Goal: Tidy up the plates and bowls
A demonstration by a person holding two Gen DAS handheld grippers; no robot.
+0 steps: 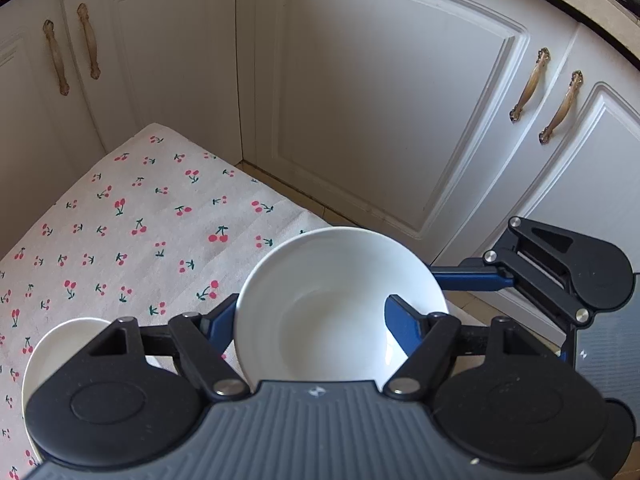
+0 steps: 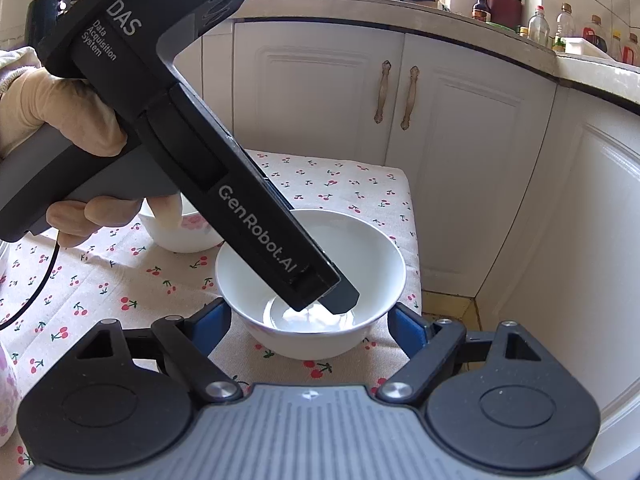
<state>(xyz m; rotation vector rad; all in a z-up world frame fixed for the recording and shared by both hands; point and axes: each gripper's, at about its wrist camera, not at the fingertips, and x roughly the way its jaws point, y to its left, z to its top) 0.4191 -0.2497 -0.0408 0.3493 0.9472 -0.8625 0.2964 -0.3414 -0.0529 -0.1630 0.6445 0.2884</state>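
Observation:
A plain white bowl (image 1: 320, 312) (image 2: 310, 280) stands near the right front corner of a table with a cherry-print cloth (image 1: 132, 220) (image 2: 120, 280). My left gripper (image 1: 316, 320) is open, with one finger inside the bowl and one outside its left wall; it reaches down into the bowl in the right wrist view (image 2: 320, 292). My right gripper (image 2: 310, 322) is open, its blue fingers (image 2: 212, 320) on either side of the same bowl, low at its near wall. It also shows in the left wrist view (image 1: 560, 272). A second white bowl (image 1: 72, 344) (image 2: 184, 232) sits to the left.
White cabinet doors (image 1: 360, 100) (image 2: 460, 152) with brass handles (image 1: 528, 84) (image 2: 408, 98) stand close behind and right of the table. A countertop (image 2: 440, 12) above carries bottles and jars. The table's right edge (image 2: 414, 240) drops to a tiled floor (image 2: 448, 304).

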